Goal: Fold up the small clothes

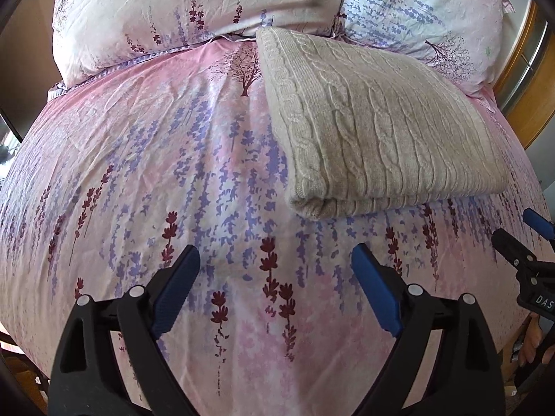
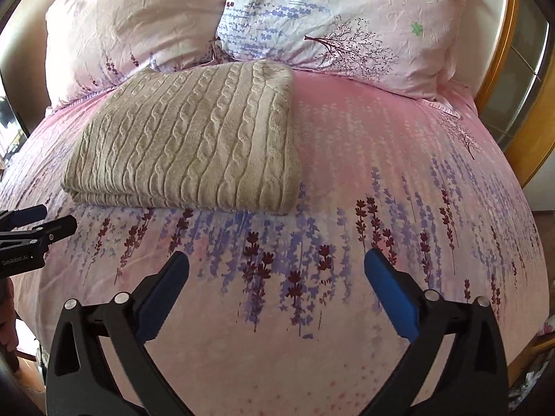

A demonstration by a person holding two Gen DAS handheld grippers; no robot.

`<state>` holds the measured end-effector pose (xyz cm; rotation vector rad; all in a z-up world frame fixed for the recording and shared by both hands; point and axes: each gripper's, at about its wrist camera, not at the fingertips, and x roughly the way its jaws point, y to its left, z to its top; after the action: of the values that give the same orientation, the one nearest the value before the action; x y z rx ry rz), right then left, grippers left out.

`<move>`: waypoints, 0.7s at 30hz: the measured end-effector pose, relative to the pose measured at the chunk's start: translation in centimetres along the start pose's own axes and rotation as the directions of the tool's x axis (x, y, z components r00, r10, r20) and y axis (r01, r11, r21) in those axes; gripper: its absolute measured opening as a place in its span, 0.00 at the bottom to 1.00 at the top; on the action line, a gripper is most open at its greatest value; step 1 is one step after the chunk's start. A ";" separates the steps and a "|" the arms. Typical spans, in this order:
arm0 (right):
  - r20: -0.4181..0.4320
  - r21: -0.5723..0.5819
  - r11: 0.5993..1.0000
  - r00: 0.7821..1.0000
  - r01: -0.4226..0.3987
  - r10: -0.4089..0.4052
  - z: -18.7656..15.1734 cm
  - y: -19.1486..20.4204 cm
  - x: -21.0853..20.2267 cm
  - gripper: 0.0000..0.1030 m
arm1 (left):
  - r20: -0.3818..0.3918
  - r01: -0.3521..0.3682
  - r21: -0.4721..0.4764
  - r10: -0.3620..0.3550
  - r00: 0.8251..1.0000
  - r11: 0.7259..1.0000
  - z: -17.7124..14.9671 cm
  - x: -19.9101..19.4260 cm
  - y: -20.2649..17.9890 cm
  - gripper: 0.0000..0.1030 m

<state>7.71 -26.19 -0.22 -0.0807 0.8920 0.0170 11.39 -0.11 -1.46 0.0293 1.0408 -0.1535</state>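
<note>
The folded beige cable-knit sweater (image 1: 374,121) looks soft and floppy (probably light); grasp its near folded edge. Short of it, left gripper (image 1: 275,260) and right gripper (image 2: 277,267) gape empty.

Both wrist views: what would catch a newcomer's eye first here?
A folded beige cable-knit sweater lies flat on the pink floral bedcover, just before two matching pillows at the head of the bed. Both grippers hang open and empty over bare cover on the near side of the sweater: the left gripper towards its left corner, the right gripper off its right edge.
</note>
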 end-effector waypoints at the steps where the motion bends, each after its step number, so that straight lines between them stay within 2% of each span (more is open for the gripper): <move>1: -0.007 -0.013 1.000 1.000 0.001 -0.001 -0.1 0.2 0.1 0.99 | -0.006 -0.007 0.001 0.007 1.000 1.000 0.0 0.2 -0.1 0.88; 4: -0.019 -0.039 0.999 1.000 0.022 -0.023 -0.3 0.9 0.4 0.99 | -0.015 -0.029 0.011 0.029 0.999 1.000 0.0 0.4 -0.4 0.92; 8: -0.037 -0.020 1.000 0.999 0.000 0.000 -0.3 1.0 0.8 0.99 | -0.028 -0.046 0.014 0.046 0.999 0.999 -0.2 0.7 -0.5 0.98; 18: -0.087 0.063 0.998 0.996 -0.012 0.017 -0.1 0.2 2.1 0.99 | -0.064 -0.069 -0.012 0.068 0.996 0.998 -0.1 0.8 -0.6 0.98; 21: -0.090 0.055 0.998 0.996 -0.020 0.025 0.0 0.8 2.2 0.99 | -0.074 -0.069 -0.013 0.068 0.995 0.998 0.0 0.8 -0.6 0.98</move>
<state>9.10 -25.47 -1.98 -0.0208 0.9832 0.0104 11.66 -0.83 -2.15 0.0571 1.1129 -0.0824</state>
